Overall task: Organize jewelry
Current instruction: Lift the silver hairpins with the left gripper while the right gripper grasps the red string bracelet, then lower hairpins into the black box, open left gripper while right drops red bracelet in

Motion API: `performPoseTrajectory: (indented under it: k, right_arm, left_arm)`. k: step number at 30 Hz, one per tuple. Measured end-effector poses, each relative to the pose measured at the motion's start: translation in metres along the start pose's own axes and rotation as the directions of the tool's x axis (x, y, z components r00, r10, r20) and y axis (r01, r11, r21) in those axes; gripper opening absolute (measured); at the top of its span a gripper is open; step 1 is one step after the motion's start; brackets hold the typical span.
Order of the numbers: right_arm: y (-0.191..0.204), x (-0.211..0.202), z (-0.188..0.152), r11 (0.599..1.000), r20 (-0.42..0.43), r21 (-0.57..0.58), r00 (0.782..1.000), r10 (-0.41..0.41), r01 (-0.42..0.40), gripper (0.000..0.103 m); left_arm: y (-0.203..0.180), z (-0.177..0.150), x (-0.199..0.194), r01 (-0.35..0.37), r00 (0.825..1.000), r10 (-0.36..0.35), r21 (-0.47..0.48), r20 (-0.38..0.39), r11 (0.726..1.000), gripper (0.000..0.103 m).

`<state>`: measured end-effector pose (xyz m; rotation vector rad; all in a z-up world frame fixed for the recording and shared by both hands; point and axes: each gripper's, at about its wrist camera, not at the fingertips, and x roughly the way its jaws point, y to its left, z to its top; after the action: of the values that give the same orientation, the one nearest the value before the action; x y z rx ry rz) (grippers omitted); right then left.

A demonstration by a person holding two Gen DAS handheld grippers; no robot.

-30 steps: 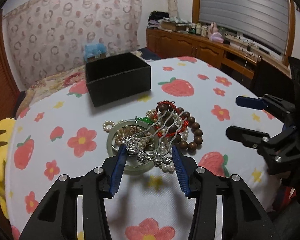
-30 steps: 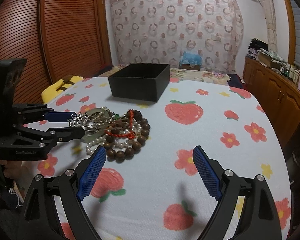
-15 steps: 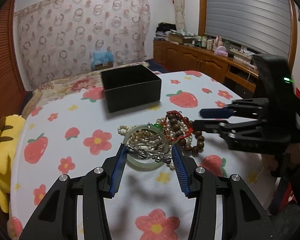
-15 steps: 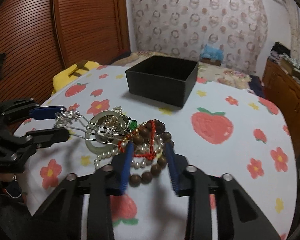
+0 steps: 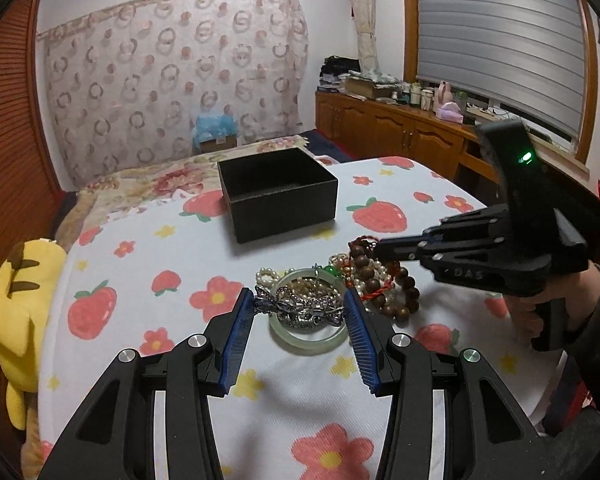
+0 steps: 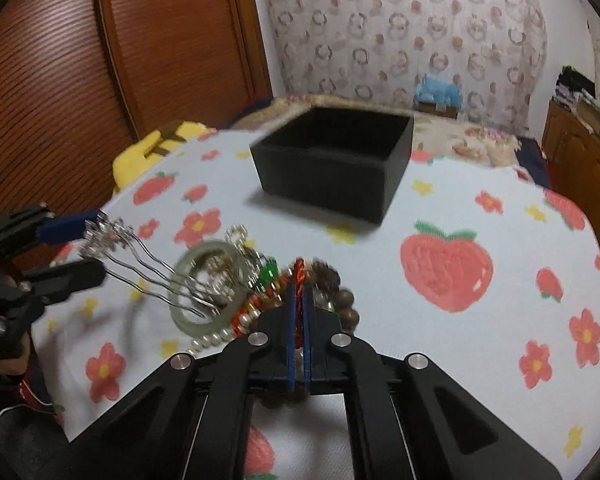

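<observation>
A pile of jewelry lies on the strawberry-print tablecloth (image 5: 140,264). My left gripper (image 5: 297,300) is shut on a silver hair comb (image 5: 300,312), held just above a pale jade bangle (image 5: 312,344). In the right wrist view the comb's prongs (image 6: 148,276) reach over the bangle (image 6: 188,276) from the left gripper (image 6: 94,242). My right gripper (image 6: 299,280) is shut on a red cord bracelet (image 6: 299,268) in the pile, beside brown wooden beads (image 6: 348,304) and pearls (image 6: 216,336). An open black box (image 5: 278,196) stands behind the pile.
A yellow plush toy (image 5: 16,300) lies at the table's left edge. A person's hand (image 5: 540,312) holds the right gripper (image 5: 380,248) at the table's right side. A wooden cabinet (image 5: 400,140) and a bed stand beyond the table.
The right gripper moved in over the pile and its jaws went from wide open to shut on the red cord. The left gripper rose a little with the comb.
</observation>
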<state>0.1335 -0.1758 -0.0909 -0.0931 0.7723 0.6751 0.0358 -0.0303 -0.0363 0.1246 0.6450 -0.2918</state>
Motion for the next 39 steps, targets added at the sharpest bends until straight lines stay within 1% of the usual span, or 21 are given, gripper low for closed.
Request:
performPoseTrajectory:
  k: [4,11,20,27,32,39]
  right_arm:
    - [0.007,-0.016,0.014,0.999,0.046,-0.032,0.999,-0.003,0.005,0.003]
    - [0.007,-0.035,0.037,0.997,0.093,-0.064,0.995,-0.024,0.03,0.003]
    - [-0.011,-0.034,0.062,0.995,0.116,-0.064,0.991,-0.066,0.074,0.003]
    - [-0.025,-0.031,0.069,0.994,0.12,-0.053,0.989,-0.085,0.092,0.003]
    - [-0.037,-0.031,0.072,0.996,0.131,-0.024,0.988,-0.086,0.09,0.003]
    - [-0.043,-0.028,0.081,0.996,0.139,-0.01,0.986,-0.09,0.092,0.003]
  left_arm:
    - [0.004,0.006,-0.001,-0.009,1.0,0.009,0.0,0.012,1.0,0.044]
    - [0.012,0.017,-0.003,-0.012,0.999,0.012,-0.007,0.032,1.0,0.044]
    - [0.025,0.047,0.007,-0.025,0.998,0.026,-0.01,0.058,1.0,0.044]
    - [0.032,0.076,0.022,-0.043,0.997,0.043,-0.001,0.065,0.999,0.044]
    - [0.036,0.094,0.035,-0.063,0.996,0.063,-0.002,0.066,0.998,0.044]
    - [0.037,0.12,0.068,-0.09,0.994,0.091,-0.007,0.066,0.996,0.044]
